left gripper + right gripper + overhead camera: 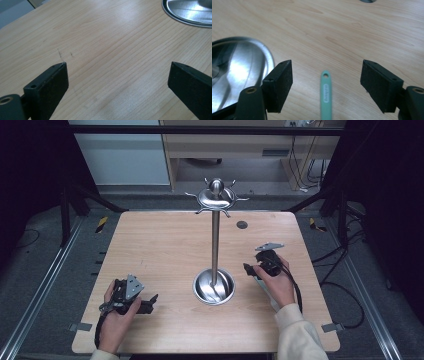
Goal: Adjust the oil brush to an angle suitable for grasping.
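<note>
**green handle between open jaws beside the steel stand**

in the right gripper view, the right gripper (325,72) has its jaws standing well apart, with a slim green handle (326,96) lying on the wooden table (342,27) between them at the bottom centre of the frame, touched by neither pad. the round steel base (237,67) of the stand sits at the left edge. in the high view the stand (215,235) rises at centre, the right gripper (255,267) just right of its base. the left gripper (117,72), lower left in the high view, is spread wide over bare wood.
</note>
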`<state>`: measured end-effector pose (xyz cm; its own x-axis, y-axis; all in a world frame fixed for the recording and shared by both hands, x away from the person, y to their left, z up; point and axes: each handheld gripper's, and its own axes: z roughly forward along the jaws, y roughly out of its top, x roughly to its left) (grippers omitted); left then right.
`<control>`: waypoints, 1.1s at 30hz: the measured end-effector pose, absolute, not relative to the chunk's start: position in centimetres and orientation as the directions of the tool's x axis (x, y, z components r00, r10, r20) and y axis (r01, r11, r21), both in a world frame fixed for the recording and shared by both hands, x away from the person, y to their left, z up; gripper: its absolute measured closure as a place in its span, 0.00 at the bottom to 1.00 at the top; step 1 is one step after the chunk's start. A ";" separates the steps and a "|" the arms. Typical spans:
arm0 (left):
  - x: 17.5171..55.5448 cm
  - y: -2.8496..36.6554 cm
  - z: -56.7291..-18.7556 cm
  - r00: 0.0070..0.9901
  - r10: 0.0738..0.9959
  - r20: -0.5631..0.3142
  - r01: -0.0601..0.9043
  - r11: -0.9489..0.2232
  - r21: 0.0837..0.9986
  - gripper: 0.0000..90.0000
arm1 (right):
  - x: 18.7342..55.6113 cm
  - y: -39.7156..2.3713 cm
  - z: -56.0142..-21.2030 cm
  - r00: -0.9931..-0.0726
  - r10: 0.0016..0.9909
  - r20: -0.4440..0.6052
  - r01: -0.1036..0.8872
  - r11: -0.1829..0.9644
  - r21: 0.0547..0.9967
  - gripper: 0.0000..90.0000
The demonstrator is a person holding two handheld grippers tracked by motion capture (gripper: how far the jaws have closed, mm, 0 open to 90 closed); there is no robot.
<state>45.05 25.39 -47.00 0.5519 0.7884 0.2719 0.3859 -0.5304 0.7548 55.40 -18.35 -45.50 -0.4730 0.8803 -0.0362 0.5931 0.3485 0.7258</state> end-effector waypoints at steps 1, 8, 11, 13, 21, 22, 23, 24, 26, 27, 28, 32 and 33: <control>45.1 25.4 -47.0 0.552 0.788 0.272 0.386 -0.530 0.755 0.03 | 55.2 -18.0 -45.5 -0.484 0.874 -0.048 0.588 0.365 0.721 0.32; 44.9 25.1 -46.9 0.562 0.779 0.279 0.378 -0.542 0.750 0.03 | 54.2 -17.1 -45.5 -0.555 0.830 -0.058 0.568 0.429 0.703 0.47; 45.0 25.2 -46.9 0.561 0.780 0.277 0.380 -0.540 0.751 0.03 | 53.9 -16.8 -45.7 -0.584 0.809 -0.067 0.555 0.458 0.694 0.57; 45.0 25.2 -46.9 0.561 0.780 0.276 0.380 -0.539 0.752 0.03 | 53.9 -16.6 -45.9 -0.600 0.795 -0.087 0.545 0.485 0.684 0.62; 45.0 25.1 -46.9 0.563 0.778 0.278 0.378 -0.541 0.751 0.03 | 53.9 -16.8 -47.0 -0.612 0.783 -0.111 0.545 0.519 0.658 0.84; 45.0 25.1 -46.9 0.563 0.779 0.277 0.378 -0.541 0.752 0.03 | 54.0 -17.0 -47.3 -0.605 0.788 -0.117 0.553 0.521 0.651 0.91; 45.0 25.1 -46.9 0.563 0.779 0.278 0.378 -0.541 0.751 0.03 | 54.1 -17.1 -47.4 -0.596 0.796 -0.109 0.564 0.511 0.649 0.93; 45.0 25.1 -46.9 0.563 0.779 0.278 0.378 -0.541 0.751 0.03 | 54.2 -17.2 -47.5 -0.595 0.795 -0.113 0.566 0.515 0.643 0.96; 45.0 25.0 -47.0 0.562 0.780 0.276 0.377 -0.538 0.754 0.03 | 54.3 -17.2 -47.7 -0.589 0.800 -0.114 0.574 0.514 0.638 0.98; 45.0 25.0 -47.0 0.562 0.780 0.276 0.377 -0.538 0.754 0.03 | 54.4 -17.2 -47.8 -0.584 0.803 -0.115 0.578 0.512 0.636 0.99; 45.0 25.0 -47.0 0.562 0.780 0.276 0.377 -0.538 0.754 0.03 | 54.4 -17.2 -47.9 -0.583 0.804 -0.116 0.580 0.512 0.633 1.00; 45.0 25.1 -46.9 0.563 0.778 0.279 0.378 -0.542 0.751 0.03 | 54.6 -17.3 -48.2 -0.563 0.818 -0.118 0.604 0.504 0.617 1.00; 45.0 25.1 -47.0 0.562 0.780 0.276 0.377 -0.538 0.754 0.03 | 54.6 -17.4 -48.3 -0.558 0.822 -0.117 0.610 0.502 0.613 1.00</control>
<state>44.96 25.06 -46.96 0.5616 0.7799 0.2762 0.3772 -0.5384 0.7535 54.63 -17.42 -48.31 -0.5579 0.8215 -0.1175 0.6104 0.5021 0.6126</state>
